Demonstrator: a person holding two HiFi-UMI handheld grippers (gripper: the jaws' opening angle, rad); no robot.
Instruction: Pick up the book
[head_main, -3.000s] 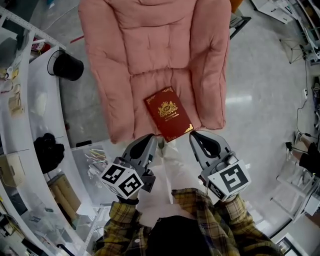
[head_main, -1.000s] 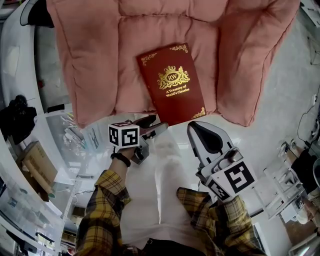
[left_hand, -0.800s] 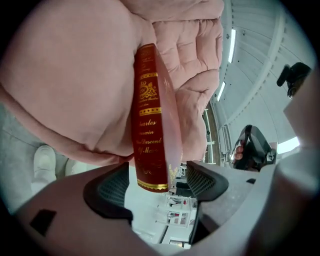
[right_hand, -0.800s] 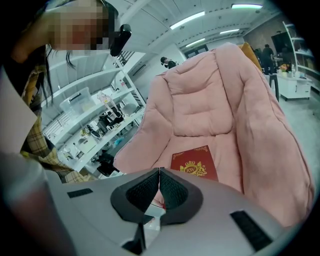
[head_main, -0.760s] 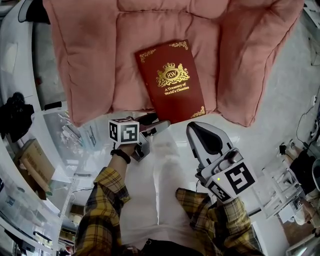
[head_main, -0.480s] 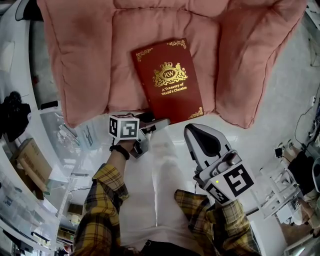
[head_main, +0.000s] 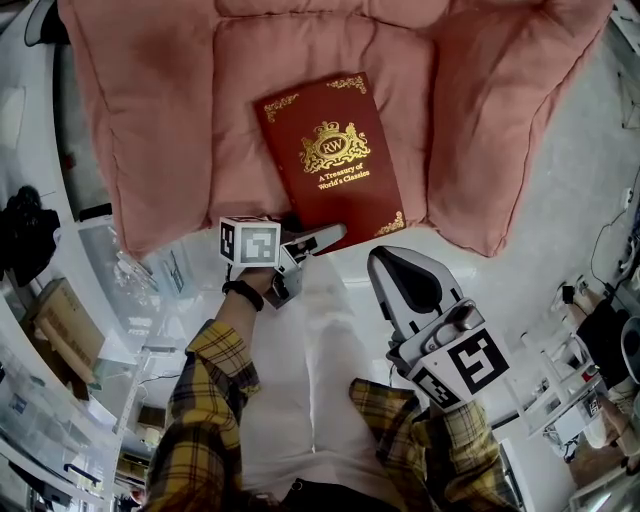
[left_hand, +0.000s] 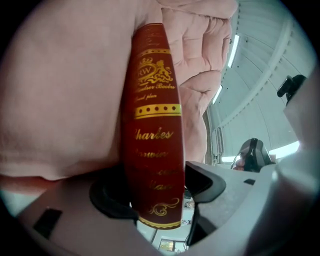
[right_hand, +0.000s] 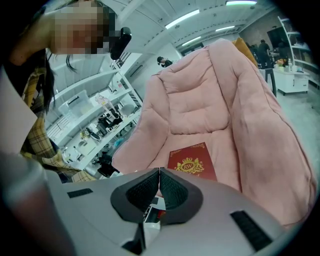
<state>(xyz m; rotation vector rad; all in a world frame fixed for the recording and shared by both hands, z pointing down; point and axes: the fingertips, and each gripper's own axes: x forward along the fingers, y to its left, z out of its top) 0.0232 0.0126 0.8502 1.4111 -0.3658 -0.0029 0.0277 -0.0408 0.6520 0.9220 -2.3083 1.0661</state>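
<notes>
Between the left gripper's (head_main: 325, 238) parted jaws, which have just been closing, the book's (head_main: 330, 160) spine is sitting ready for clamping.

Book (head_main: 328, 160) on chair cushion (head_main: 160, 120), near front edge; shelves (right_hand: 87, 114) left.

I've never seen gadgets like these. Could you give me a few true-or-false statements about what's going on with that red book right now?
1. The red book lies on the pink chair. True.
2. The right claw is gripping the book. False: it is shut on nothing and sits off the chair's front edge, apart from the book.
3. The lower end of the book's spine sits between the jaws of the left claw. True. Those jaws have just been closing but do not yet look clamped.
4. The book lies open. False: it is closed, front cover up.
</notes>
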